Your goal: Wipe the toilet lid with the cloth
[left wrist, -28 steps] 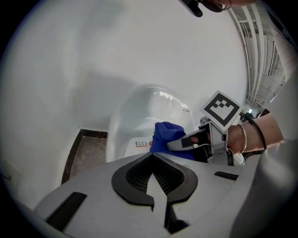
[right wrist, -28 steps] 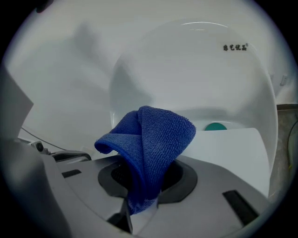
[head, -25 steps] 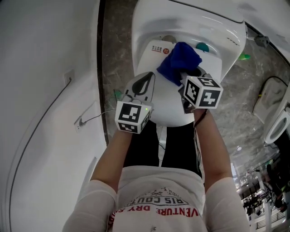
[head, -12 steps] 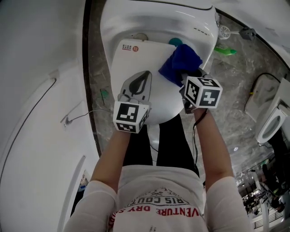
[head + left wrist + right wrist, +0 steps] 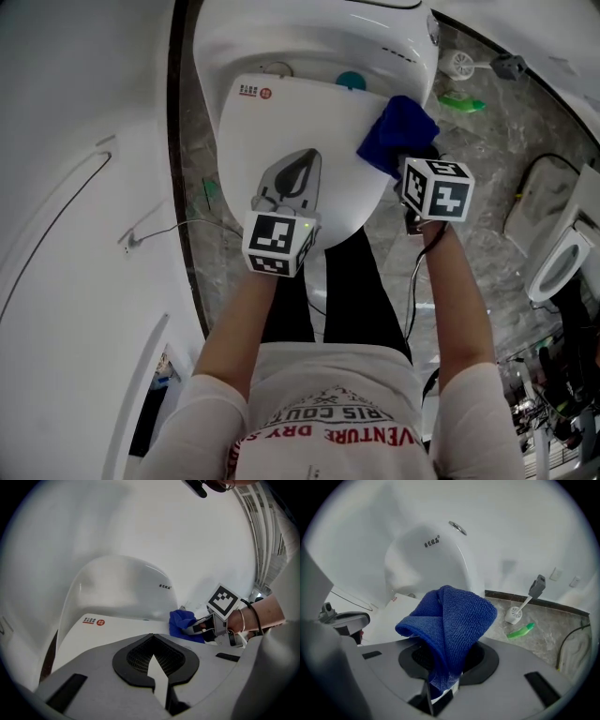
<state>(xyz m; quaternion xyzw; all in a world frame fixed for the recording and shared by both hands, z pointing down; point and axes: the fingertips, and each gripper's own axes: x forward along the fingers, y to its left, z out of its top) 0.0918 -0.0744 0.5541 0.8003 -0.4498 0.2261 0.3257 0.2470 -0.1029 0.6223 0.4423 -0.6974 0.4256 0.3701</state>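
Observation:
The white toilet lid (image 5: 281,122) is closed, seen from above in the head view. My left gripper (image 5: 307,159) hovers over the lid's front middle, jaws shut with nothing between them; the lid (image 5: 112,625) lies just beyond its tips (image 5: 152,637). My right gripper (image 5: 405,155) is shut on a folded blue cloth (image 5: 396,131) at the lid's right edge. The cloth (image 5: 450,620) stands up out of the right gripper (image 5: 443,681) and hides its tips. The left gripper view shows the cloth (image 5: 180,620) at the lid's far right.
The white cistern (image 5: 309,37) rises behind the lid. A toilet brush (image 5: 461,64) and a green bottle (image 5: 459,103) lie on the marble floor to the right. A white wall with a cable (image 5: 159,239) runs along the left. Another white fixture (image 5: 553,253) stands far right.
The right gripper with the cloth has slid from the lid's rear middle to its right edge. The left gripper has stayed over the lid's front.

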